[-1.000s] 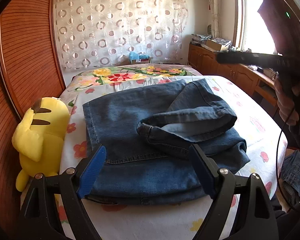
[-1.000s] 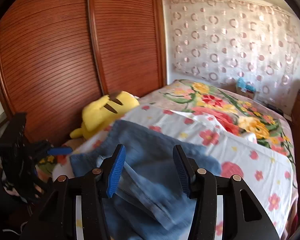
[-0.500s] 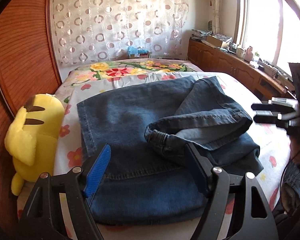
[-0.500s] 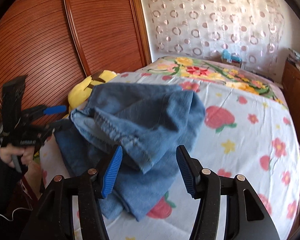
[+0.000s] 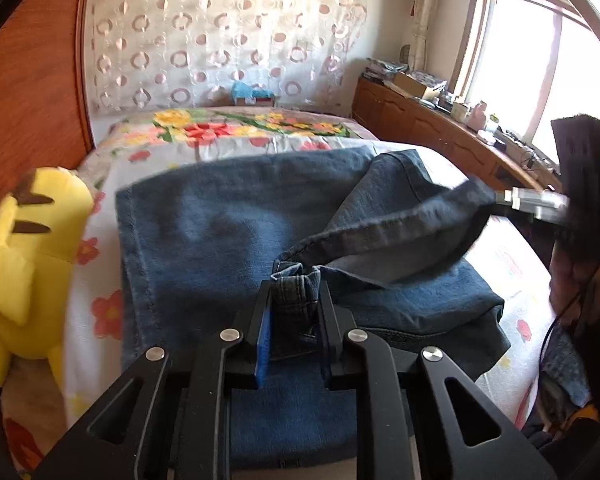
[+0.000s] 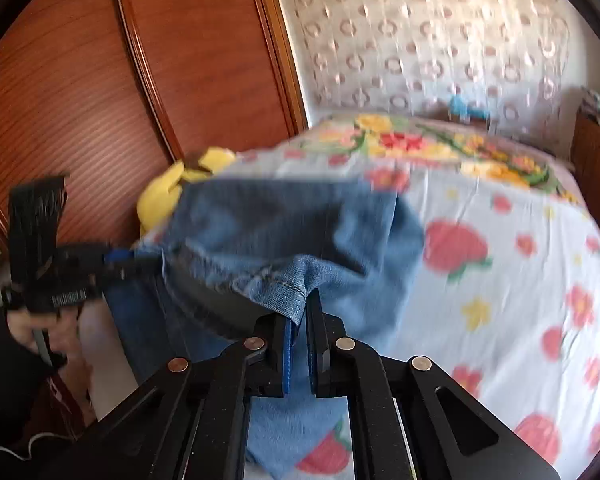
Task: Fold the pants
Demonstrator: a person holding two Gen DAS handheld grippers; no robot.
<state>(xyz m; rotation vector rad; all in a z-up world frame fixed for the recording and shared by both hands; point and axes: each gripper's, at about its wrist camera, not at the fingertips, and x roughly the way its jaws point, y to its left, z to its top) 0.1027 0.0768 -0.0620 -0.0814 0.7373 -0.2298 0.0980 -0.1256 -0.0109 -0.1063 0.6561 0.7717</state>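
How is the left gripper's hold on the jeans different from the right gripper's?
The left gripper pinches a thick, bunched wad of the jeans, so its fingers stand a little apart; the right gripper clamps a thin hem edge, fingers almost together. The left grips nearer the pile's middle, the right at an outer end. Both have just closed on denim.

The left gripper (image 5: 294, 304) points downward, its jaws having just closed onto a bunched fold of the blue denim pants (image 5: 228, 240). The right gripper (image 6: 300, 316) also tilts downward, its jaws just clamped on the denim hem.
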